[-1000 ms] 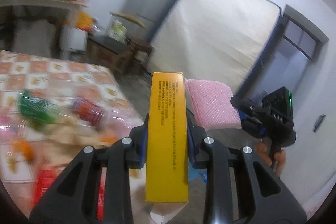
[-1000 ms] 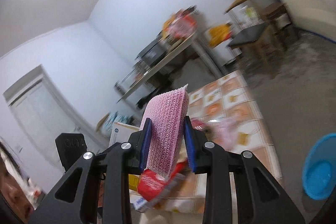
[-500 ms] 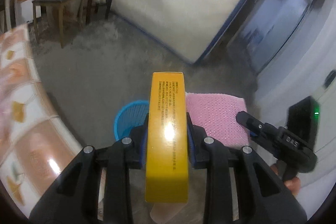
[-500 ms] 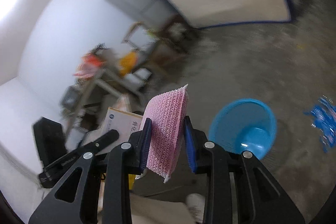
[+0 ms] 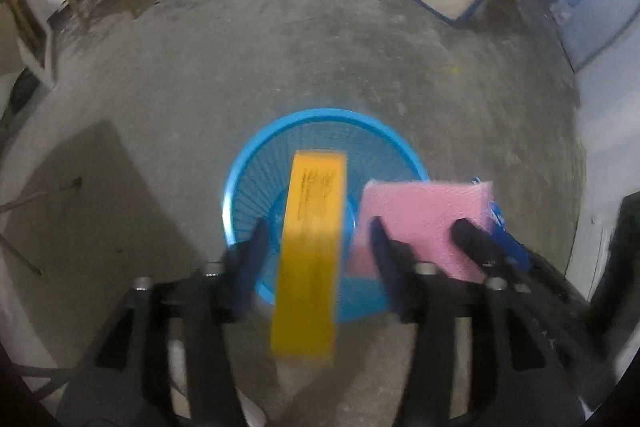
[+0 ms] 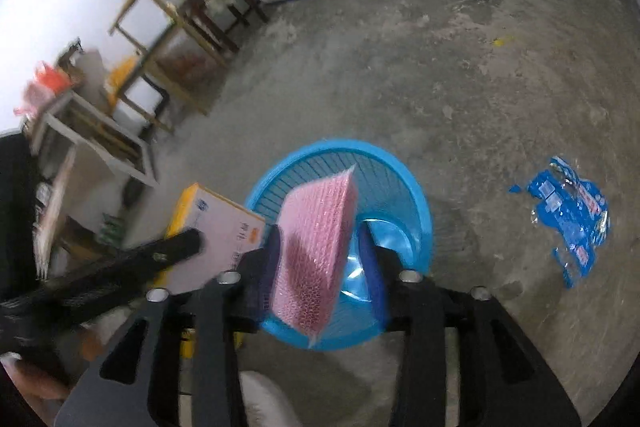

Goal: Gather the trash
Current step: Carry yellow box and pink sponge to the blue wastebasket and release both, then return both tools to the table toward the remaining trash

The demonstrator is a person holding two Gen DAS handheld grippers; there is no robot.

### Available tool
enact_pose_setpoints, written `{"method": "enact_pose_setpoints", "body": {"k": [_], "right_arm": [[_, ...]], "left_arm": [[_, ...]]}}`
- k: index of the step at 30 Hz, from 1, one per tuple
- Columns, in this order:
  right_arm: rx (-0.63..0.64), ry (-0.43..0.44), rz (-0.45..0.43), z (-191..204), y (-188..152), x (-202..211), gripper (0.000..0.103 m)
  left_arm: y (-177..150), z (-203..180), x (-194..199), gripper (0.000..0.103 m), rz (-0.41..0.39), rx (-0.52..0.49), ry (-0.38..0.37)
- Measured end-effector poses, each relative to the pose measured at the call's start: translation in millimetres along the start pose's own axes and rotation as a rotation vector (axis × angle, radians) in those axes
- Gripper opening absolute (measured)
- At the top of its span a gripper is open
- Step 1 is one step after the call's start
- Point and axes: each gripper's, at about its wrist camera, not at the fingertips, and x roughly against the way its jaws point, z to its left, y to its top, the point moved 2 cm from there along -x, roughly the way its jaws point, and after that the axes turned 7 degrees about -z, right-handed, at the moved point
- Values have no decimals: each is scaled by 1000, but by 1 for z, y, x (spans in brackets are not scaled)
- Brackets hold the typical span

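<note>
Both grippers hang over the blue basket on the concrete floor, and both have just been opening.

**Left gripper**: released. Its jaws stand apart with a clear gap on each side of the yellow box, which lies between them without being pressed. The box is tilted and blurred, its far end over the basket's interior and its near end outside the near rim.

**Right gripper**: released on the right side, where blue basket shows between the pad and the pink sponge. Whether the left pad touches the sponge cannot be told. The sponge sits over the middle of the basket.

**Fault conditions from this point:**

- The box is long relative to the basket opening. Judged from its near end overhanging the rim, it may strike the rim, pivot and fall to the floor outside.
- The sponge is light and textured. It may cling to the left pad and drop late or off-centre.
- Both items are freed close together; the sponge could glance off the box and bounce out.
- The basket is light and shallow; a hit on the rim could tip it.

A blue wrapper lies on the floor well apart from the basket, not yet collected.
</note>
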Motion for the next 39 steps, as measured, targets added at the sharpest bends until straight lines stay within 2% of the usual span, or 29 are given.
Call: {"method": "enact_pose_setpoints", "body": {"k": [2,6,11,16,17,22,25,28,31,32,34,39], "right_arm": [[-5,-26,6,-9,-2,-10,54],[-69,-20,-8,-24,-6,-6,54],[-83,-27,-77,-29,-9,31,54],[-50,-18,-152,-16,-11,81,54],[-41,-10,-170,-10,-12,93,56],[9,25,-272,22,-16,152,78],[47,-6,-325,43,-21,179,90],[89,-110,-299,63,-27,186,91],[133,-142,-262,90,-34,188,92],[148,-147,-257,98,-37,189,93],[190,-142,-263,122,-42,196,97],[337,-113,-275,191,-51,215,97]], "left_arm": [[-3,4,7,60,-22,24,-10],[-13,14,30,60,-59,52,-24],[-16,11,51,60,-85,71,-72],[-18,-9,85,60,-123,37,-139],[-20,-14,97,60,-135,26,-151],[-34,-23,169,61,-249,38,-219],[-53,-13,220,67,-320,59,-265],[-78,1,256,71,-364,22,-261],[-109,23,291,81,-398,-22,-271],[-119,30,300,85,-410,-31,-273],[-143,50,320,85,-434,-46,-248],[-201,108,363,88,-480,-16,-176]]}}
